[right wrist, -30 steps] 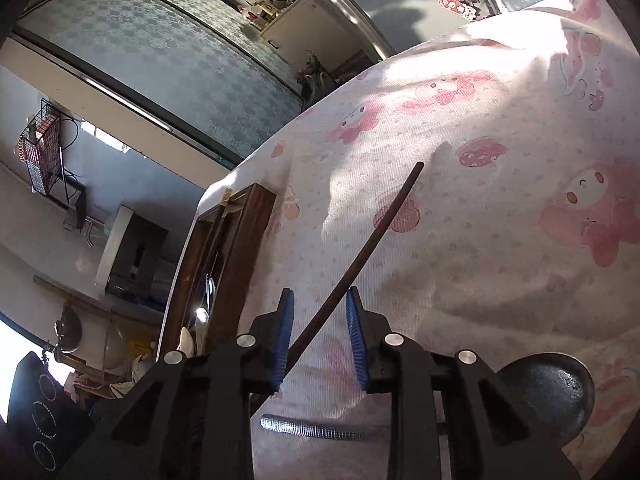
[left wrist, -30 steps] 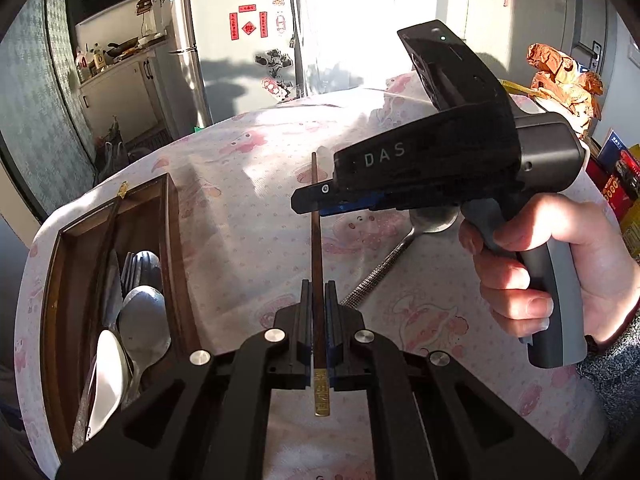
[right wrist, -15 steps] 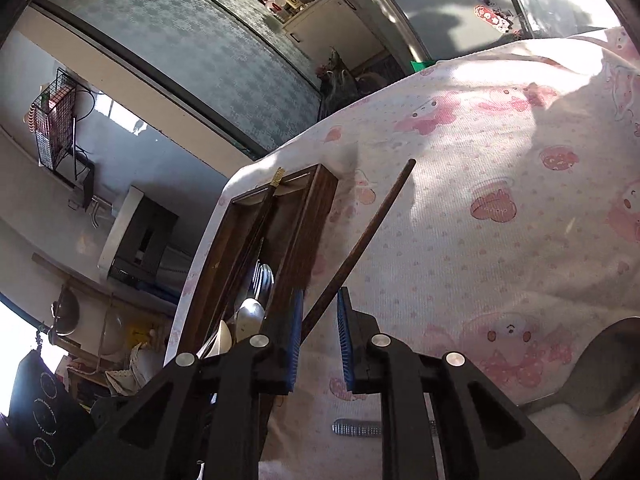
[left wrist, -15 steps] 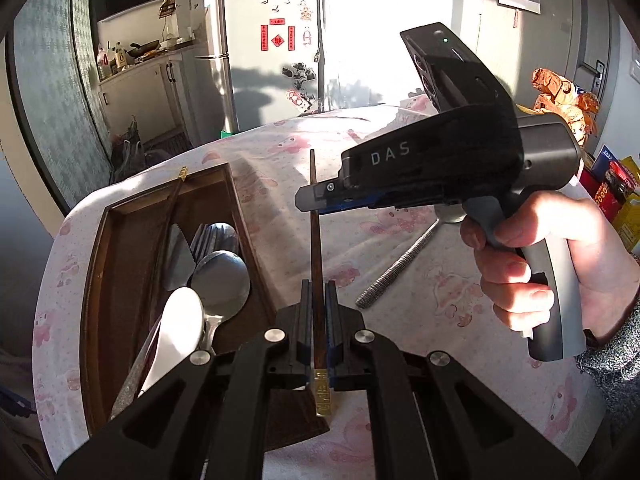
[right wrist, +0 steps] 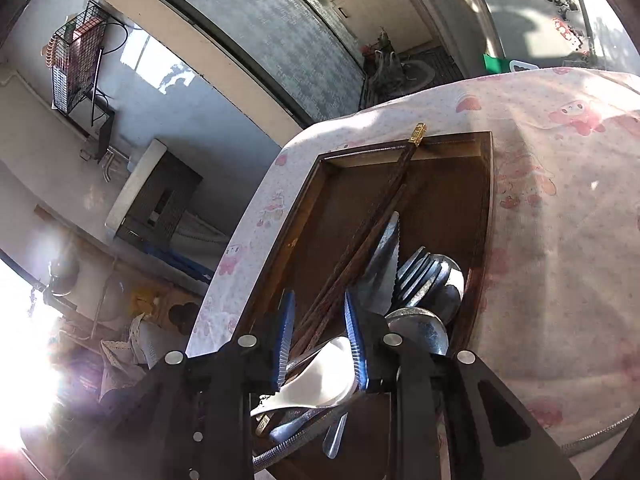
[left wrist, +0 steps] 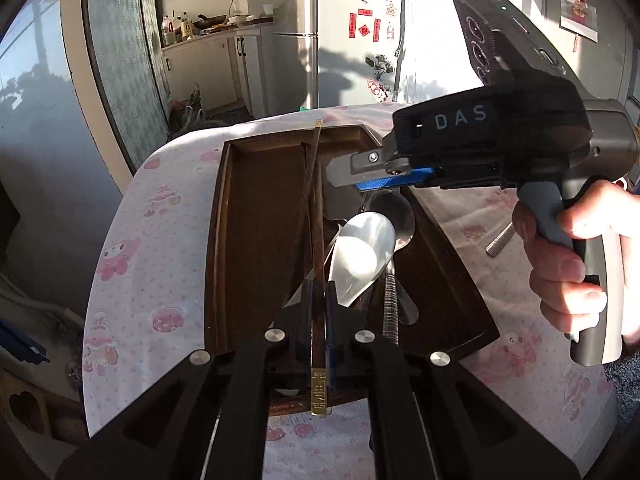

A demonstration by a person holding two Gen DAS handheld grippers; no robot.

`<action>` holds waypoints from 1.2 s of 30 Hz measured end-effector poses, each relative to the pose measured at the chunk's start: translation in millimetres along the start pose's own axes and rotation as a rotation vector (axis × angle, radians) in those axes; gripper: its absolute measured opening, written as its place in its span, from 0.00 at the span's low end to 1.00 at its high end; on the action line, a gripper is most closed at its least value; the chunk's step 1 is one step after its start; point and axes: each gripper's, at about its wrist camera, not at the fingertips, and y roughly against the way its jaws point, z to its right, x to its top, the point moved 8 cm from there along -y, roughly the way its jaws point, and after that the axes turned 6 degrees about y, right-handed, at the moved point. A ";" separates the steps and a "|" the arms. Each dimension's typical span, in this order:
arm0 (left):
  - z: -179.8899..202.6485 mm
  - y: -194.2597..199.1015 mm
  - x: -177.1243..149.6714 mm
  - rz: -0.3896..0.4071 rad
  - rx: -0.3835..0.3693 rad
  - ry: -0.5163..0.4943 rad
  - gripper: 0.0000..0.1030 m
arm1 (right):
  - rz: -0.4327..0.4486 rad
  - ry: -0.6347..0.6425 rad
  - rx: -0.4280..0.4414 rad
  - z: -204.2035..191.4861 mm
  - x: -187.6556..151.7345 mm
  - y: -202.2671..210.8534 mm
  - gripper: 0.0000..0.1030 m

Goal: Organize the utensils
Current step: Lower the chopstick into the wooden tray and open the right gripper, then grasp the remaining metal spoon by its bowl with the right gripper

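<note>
from the left wrist view we see our left tongs [left wrist: 319, 304] clenched on a dark chopstick [left wrist: 318, 248] with a gold cap at its near end; it runs forward over the wooden tray [left wrist: 224, 240], which sits on the desk [left wrist: 132, 240] under a pink cartoon-print cloth. a second chopstick [left wrist: 310, 172] lies in the tray with its gold tip resting on the far rim, crossing close beside the held one. right of them in the tray lie a white spoon [left wrist: 362, 260], a metal spoon [left wrist: 394, 216] behind it and a ribbed metal handle [left wrist: 389, 304]. our right tongs [left wrist: 360, 176] hover above the tray's right part, gripped by our right hand [left wrist: 568, 256], and another ribbed handle [left wrist: 500, 240] lies on the cloth beyond the tray's right wall. from the right wrist view the right tongs [right wrist: 318, 340] have just been opening; the blue pads stand apart and released, with both chopsticks [right wrist: 360, 248] passing between them but neither pressed. below we see the white spoon [right wrist: 320, 384], a serrated knife [right wrist: 384, 256], fork tines [right wrist: 416, 272] and metal spoons [right wrist: 432, 328] heaped in the tray [right wrist: 486, 208], whose left part lies bare. whether the held chopstick touches the tray floor we cannot tell.
</note>
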 end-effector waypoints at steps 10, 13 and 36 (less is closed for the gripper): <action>13.8 17.5 10.8 0.090 0.093 -0.098 0.65 | 0.097 0.037 -0.080 51.1 -9.1 109.4 0.37; 48.6 22.9 13.7 0.105 0.017 -0.153 0.66 | 0.131 -0.008 -0.145 89.1 -21.2 143.0 0.39; 210.8 -43.8 9.4 0.033 -0.197 -0.319 0.67 | 0.119 -0.169 -0.184 200.6 -67.7 178.8 0.03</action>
